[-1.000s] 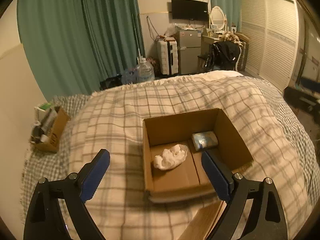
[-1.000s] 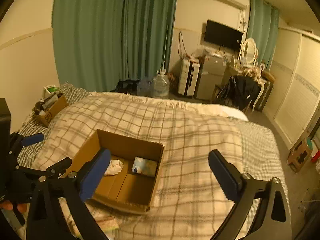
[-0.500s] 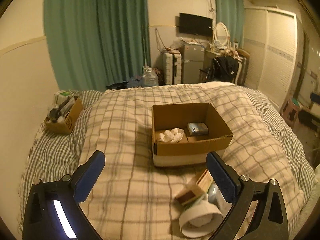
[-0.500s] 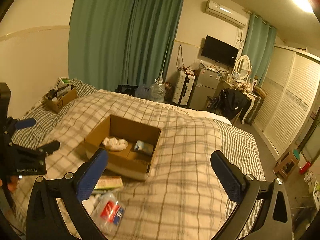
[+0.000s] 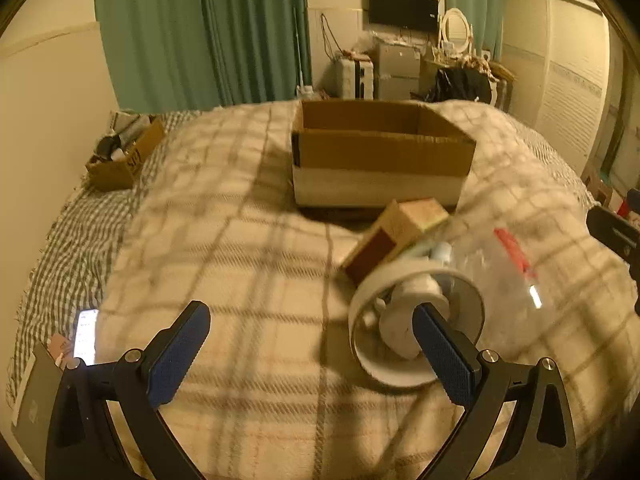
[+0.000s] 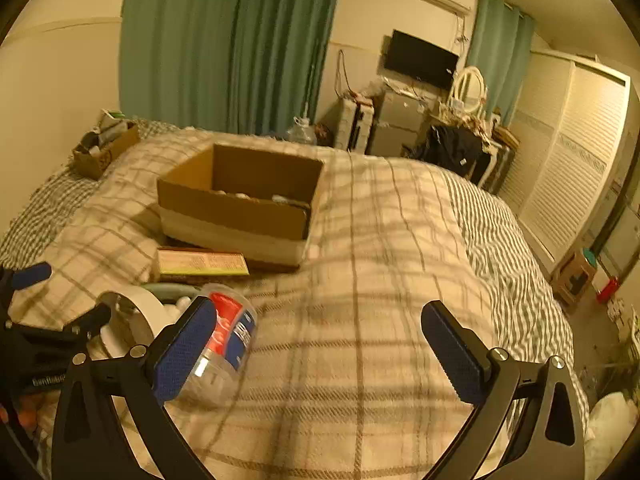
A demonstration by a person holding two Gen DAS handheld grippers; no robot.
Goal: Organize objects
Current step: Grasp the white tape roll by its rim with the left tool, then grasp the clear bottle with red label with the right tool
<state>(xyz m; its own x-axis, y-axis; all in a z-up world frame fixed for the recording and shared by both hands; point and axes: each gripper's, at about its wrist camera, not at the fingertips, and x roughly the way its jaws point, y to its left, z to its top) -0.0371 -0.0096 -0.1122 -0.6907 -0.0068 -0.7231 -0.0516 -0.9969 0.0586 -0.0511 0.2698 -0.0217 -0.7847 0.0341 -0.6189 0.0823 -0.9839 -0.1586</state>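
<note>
An open cardboard box sits on the plaid bed. In front of it lie a flat rectangular carton, a white round tub on its side, and a clear plastic bottle with a red and blue label. My left gripper is open and empty, low over the blanket, its right finger just in front of the white tub. My right gripper is open and empty, its left finger beside the bottle.
A small cardboard box of items stands at the bed's left edge by the wall. A lit phone lies on the checked sheet at lower left. Curtains, a TV, a fridge and a wardrobe are beyond the bed.
Both grippers have pulled back from the box and dropped lower toward the blanket. The carton, tub and bottle have come into close view. Both stay open.
</note>
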